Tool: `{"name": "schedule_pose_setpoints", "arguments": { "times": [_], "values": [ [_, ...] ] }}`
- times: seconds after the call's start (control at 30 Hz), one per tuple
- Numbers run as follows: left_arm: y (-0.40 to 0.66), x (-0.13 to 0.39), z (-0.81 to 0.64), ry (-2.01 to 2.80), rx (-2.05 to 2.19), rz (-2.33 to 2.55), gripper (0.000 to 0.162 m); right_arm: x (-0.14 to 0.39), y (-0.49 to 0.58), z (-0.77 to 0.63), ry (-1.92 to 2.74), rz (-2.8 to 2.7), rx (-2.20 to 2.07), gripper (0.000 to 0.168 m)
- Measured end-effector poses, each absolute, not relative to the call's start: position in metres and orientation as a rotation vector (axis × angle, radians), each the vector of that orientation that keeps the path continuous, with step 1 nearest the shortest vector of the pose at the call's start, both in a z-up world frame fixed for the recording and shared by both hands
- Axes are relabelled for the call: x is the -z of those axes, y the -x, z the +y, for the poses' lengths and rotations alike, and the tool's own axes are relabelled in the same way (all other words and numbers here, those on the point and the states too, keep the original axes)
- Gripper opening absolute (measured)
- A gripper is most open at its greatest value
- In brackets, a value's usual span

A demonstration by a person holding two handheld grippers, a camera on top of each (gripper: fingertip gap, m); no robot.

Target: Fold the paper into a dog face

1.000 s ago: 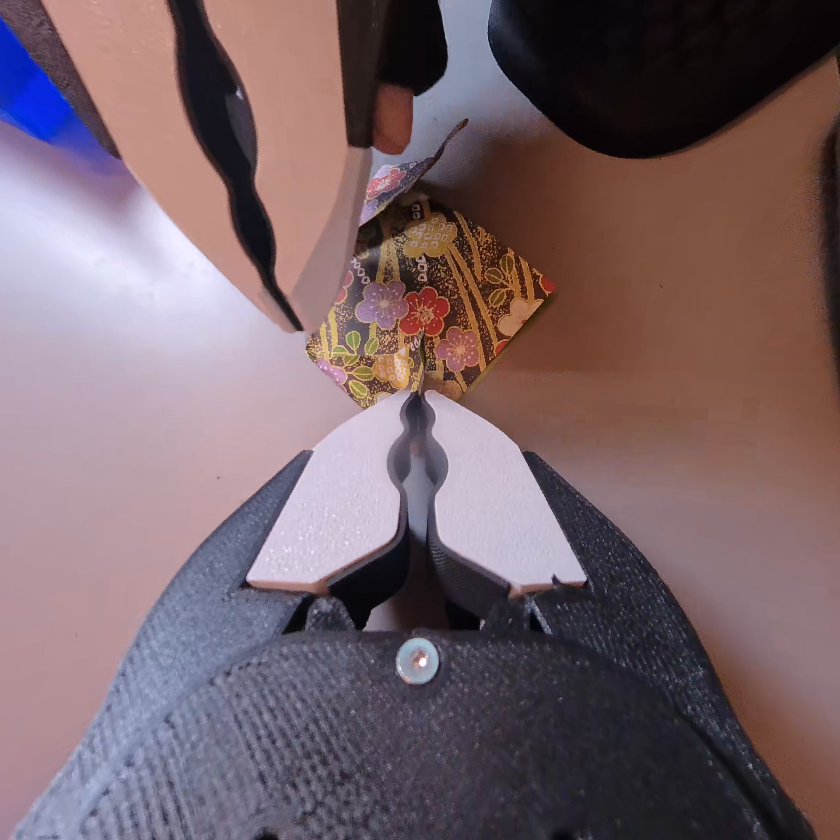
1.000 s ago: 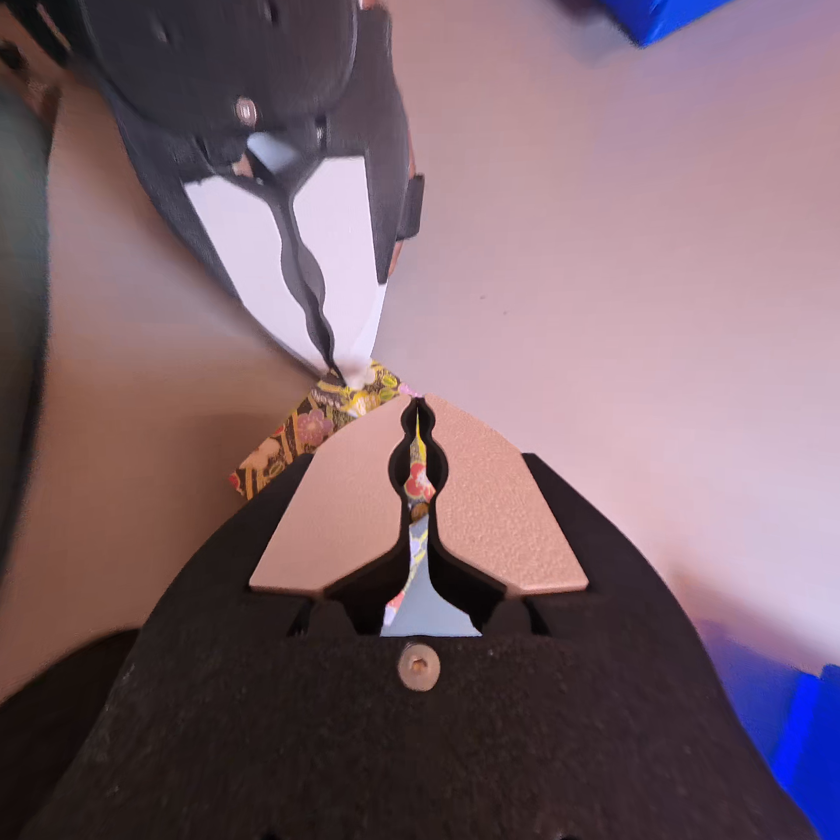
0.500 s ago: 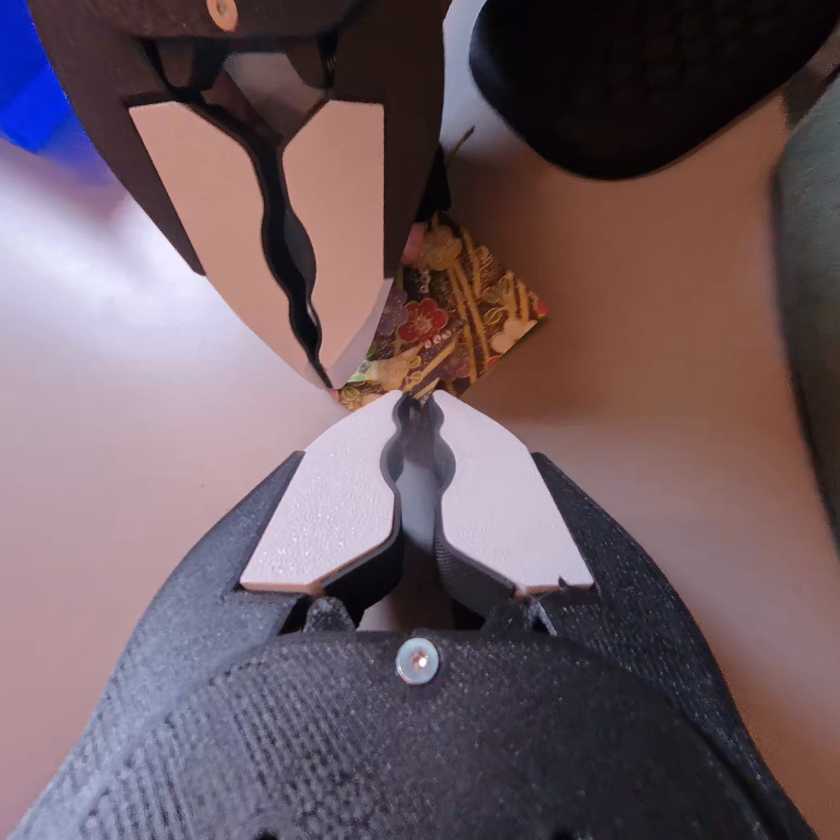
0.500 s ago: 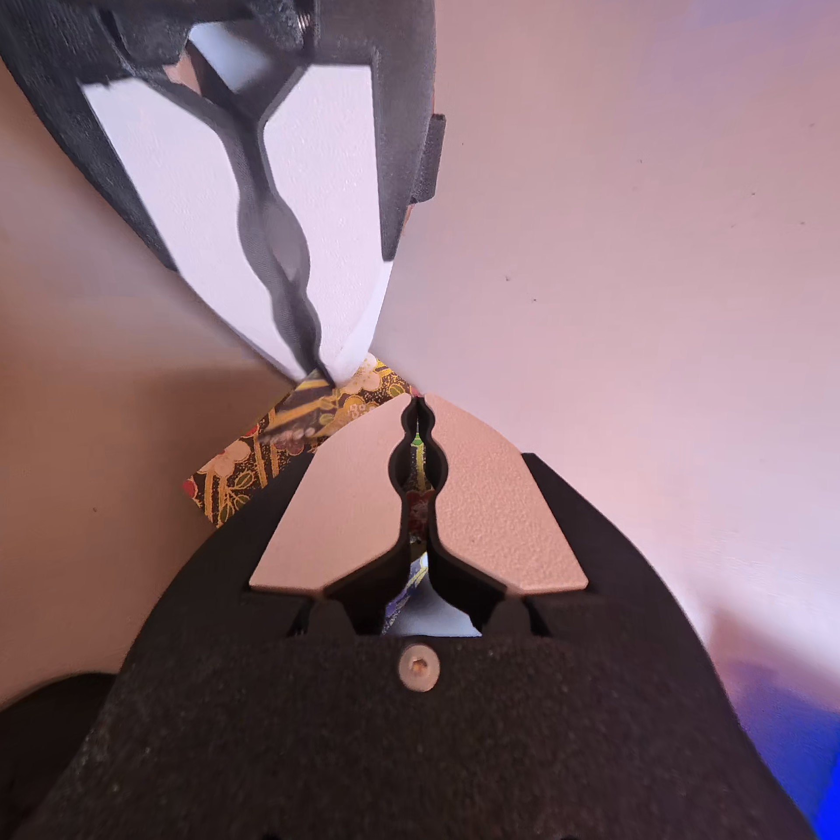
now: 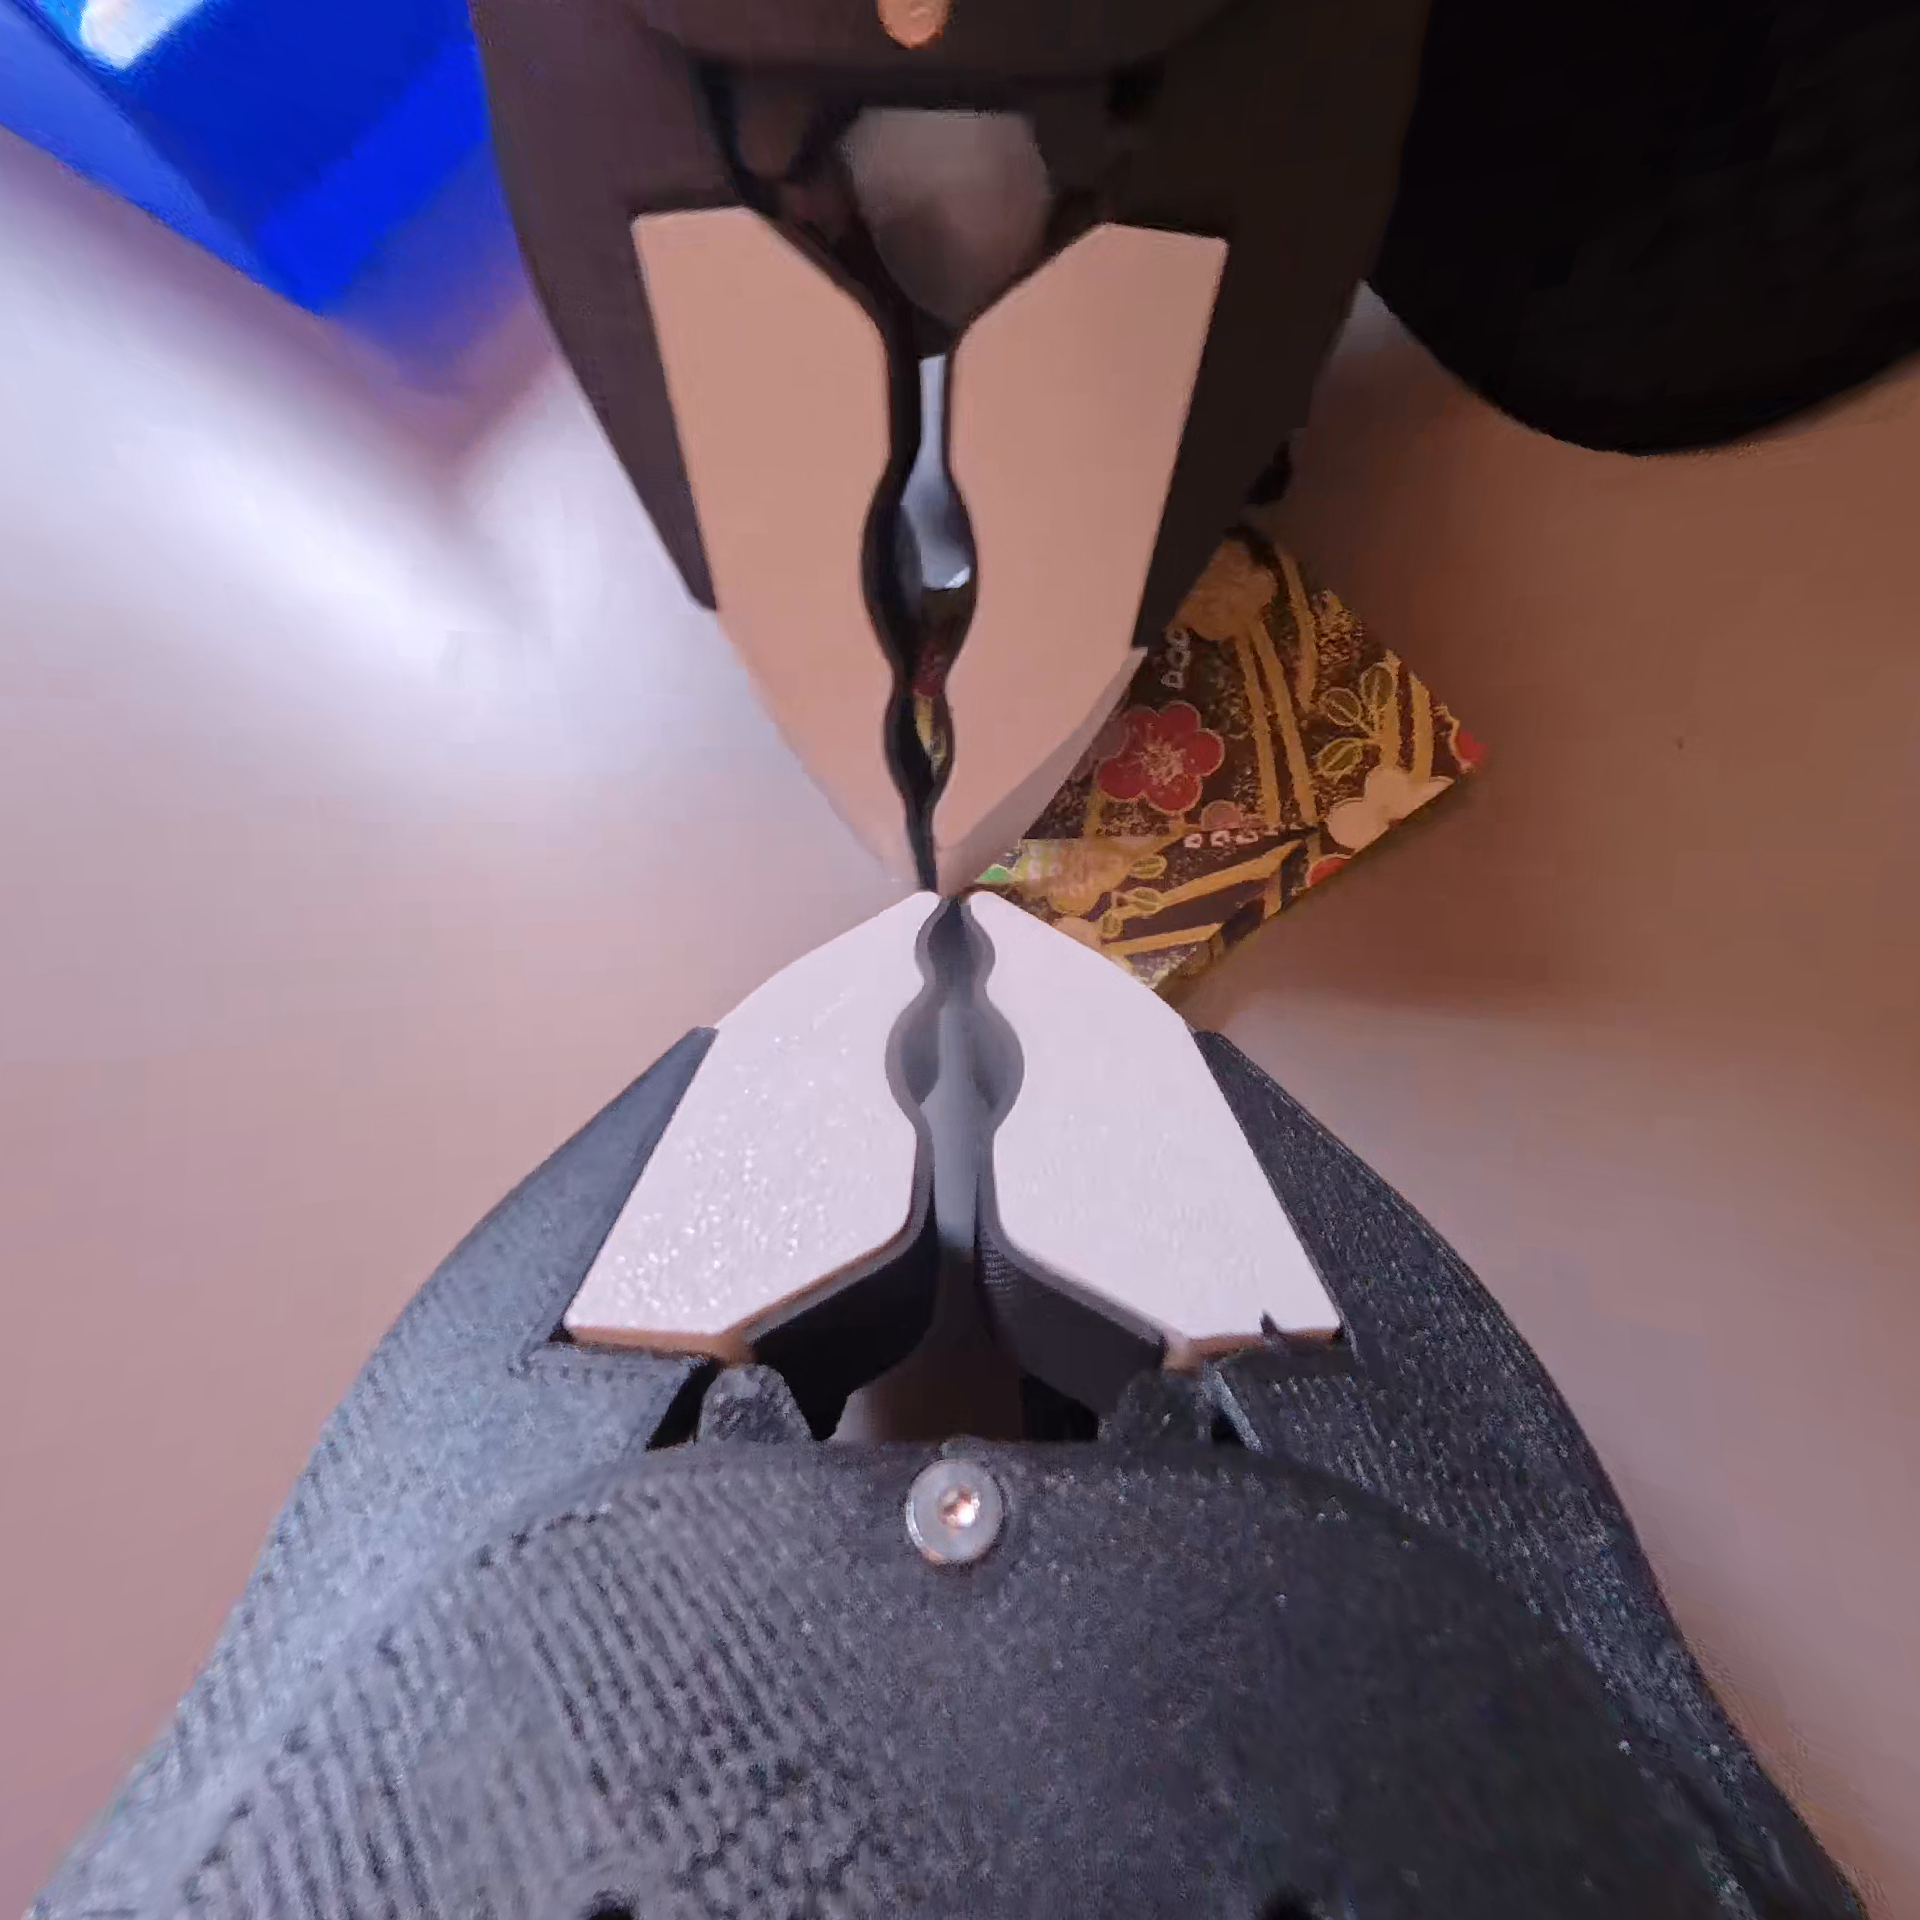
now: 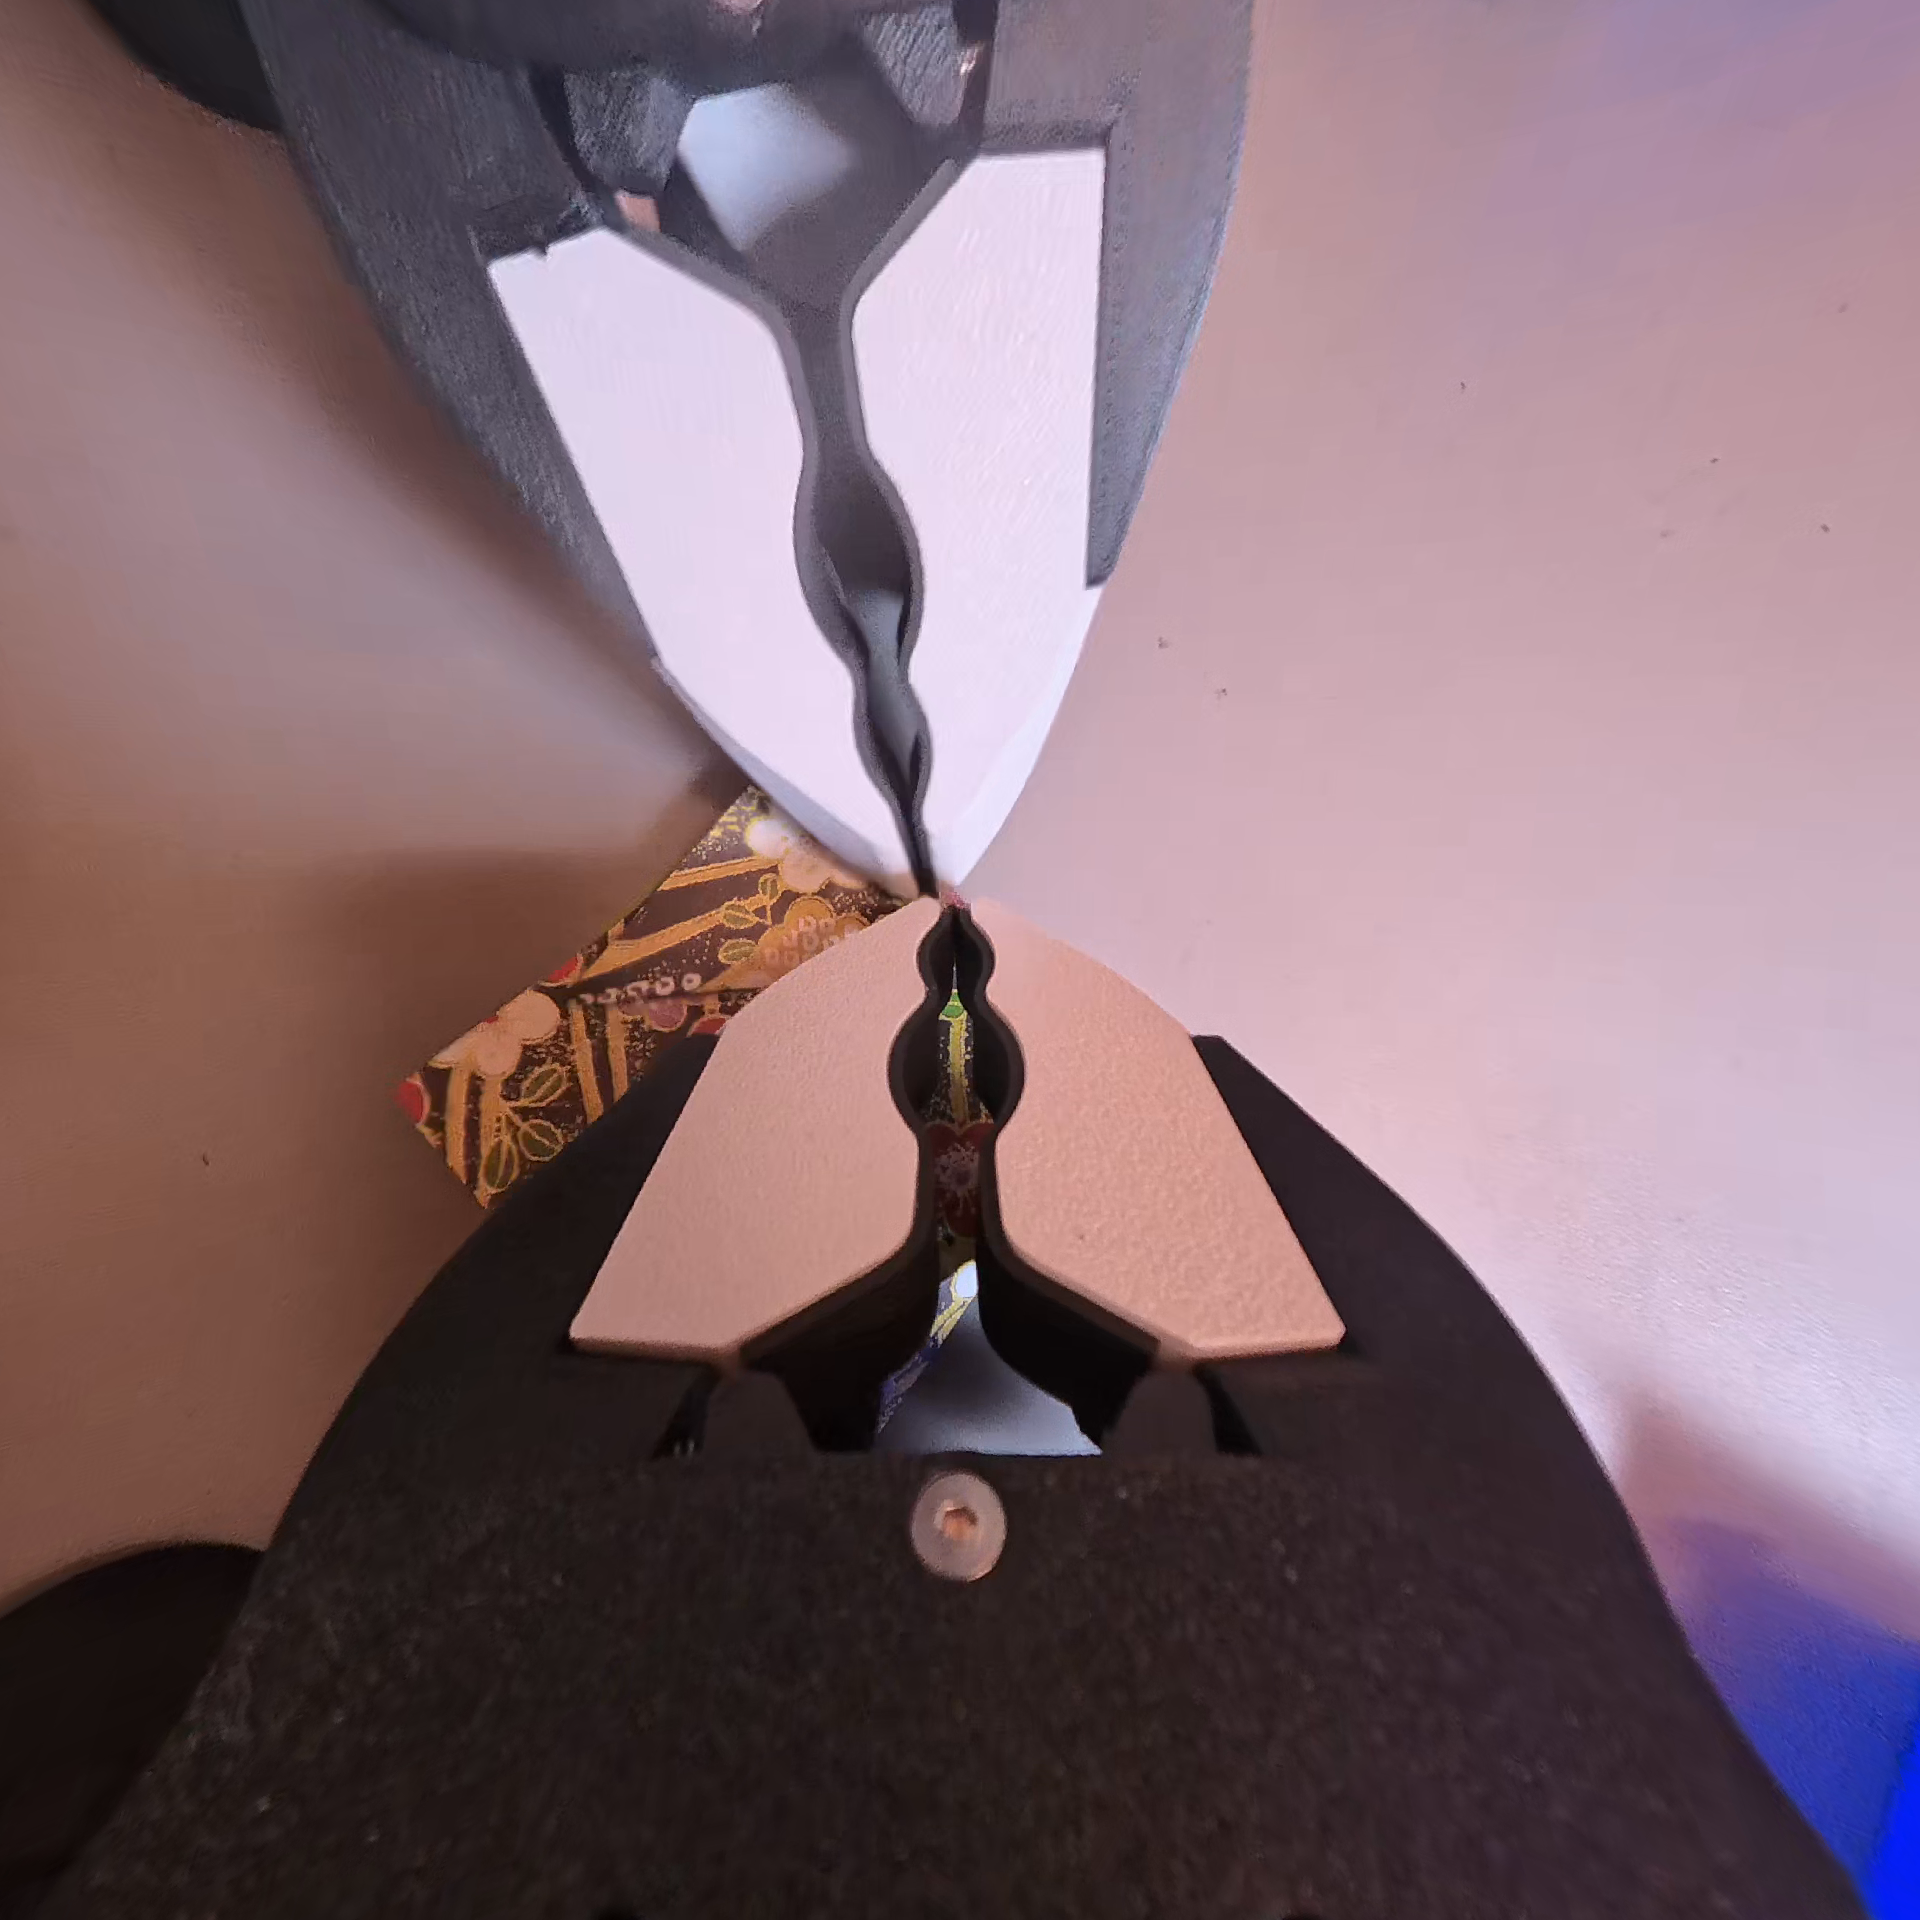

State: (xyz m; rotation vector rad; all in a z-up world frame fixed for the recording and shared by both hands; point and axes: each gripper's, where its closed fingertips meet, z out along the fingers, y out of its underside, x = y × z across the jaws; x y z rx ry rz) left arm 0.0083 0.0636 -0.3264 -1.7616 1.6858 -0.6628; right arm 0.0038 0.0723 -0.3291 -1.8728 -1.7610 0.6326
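The patterned paper [image 5: 1262, 790], dark with gold stripes and red and white flowers, lies folded on the pale table [image 5: 312, 935]. My right gripper [image 6: 951, 914] is shut on a raised fold of it, and the paper [image 6: 951, 1143] shows between its tan pads. The rest of the sheet [image 6: 623, 1018] lies to its left. My left gripper [image 5: 945, 906], with white pads, is shut, tip to tip with the right gripper [image 5: 925, 868] at the paper's near corner. No paper shows between the white pads. The left gripper [image 6: 920, 883] comes in from above in the right wrist view.
A blue object [image 5: 260, 135] sits at the far left of the table and shows again at the lower right of the right wrist view [image 6: 1870, 1714]. A black rounded object [image 5: 1662, 208] lies behind the paper. The grippers are tip to tip, or close to it. Left tips and right tips are each some 20 cm from the blue object [image 5: 260, 135].
The left jaws opened slightly and shut again. Both grippers swung round to face each other head-on, tips meeting at the paper's corner. The right gripper kept hold of the fold.
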Motion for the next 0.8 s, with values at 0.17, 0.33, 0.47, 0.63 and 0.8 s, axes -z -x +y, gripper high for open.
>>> {"name": "schedule_pose_setpoints", "arguments": {
  "times": [0.17, 0.33, 0.47, 0.63, 0.8],
  "values": [
    [-0.008, 0.328, 0.059, 1.671, 0.599, 1.760, 0.000, 0.329, -0.004, 0.072, 1.870, -1.761, -0.632, 0.000],
    [-0.005, 0.328, 0.056, 1.651, 0.622, 1.786, 0.000, 0.328, -0.005, 0.071, 1.875, -1.768, -0.653, 0.000],
    [-0.003, 0.328, 0.055, 1.657, 0.660, 1.782, 0.000, 0.324, -0.009, 0.068, 1.883, -1.782, -0.695, 0.007],
    [-0.001, 0.328, 0.055, 1.647, 0.667, 1.780, 0.000, 0.324, -0.016, 0.066, 1.776, -1.905, -0.568, 0.022],
    [0.000, 0.326, 0.054, 1.619, 0.686, 1.783, 0.000, 0.326, -0.008, 0.064, 1.706, -1.917, -0.561, 0.023]
  ]
}}
